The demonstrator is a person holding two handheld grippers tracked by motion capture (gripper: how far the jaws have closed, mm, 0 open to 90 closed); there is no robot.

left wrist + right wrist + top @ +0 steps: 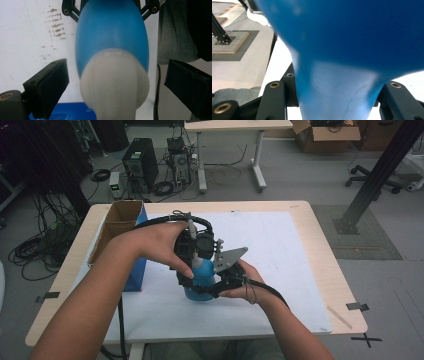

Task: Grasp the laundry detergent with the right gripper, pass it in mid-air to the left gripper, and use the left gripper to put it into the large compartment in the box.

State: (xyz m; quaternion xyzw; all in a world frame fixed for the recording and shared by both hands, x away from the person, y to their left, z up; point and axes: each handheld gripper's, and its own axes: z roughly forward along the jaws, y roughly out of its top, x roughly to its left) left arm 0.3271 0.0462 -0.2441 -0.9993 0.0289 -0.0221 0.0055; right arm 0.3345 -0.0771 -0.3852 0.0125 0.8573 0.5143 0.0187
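Two grippers on one blue bottle (202, 279), upright over the white mat (280, 250) near the table's middle: right gripper (220, 282) clamped on the blue body (342, 37), left gripper (115, 82) spread wide around the white cap (115, 85), pads (53, 82) clear of it on both sides. Best done by centring the cap between the left pads, closing squarely, then twisting while holding the body firm and upright. Hard to tell whether cap is screw-on or pull-off, bottle's base cut off behind hands, blue cardboard box (125, 237) contents hidden.
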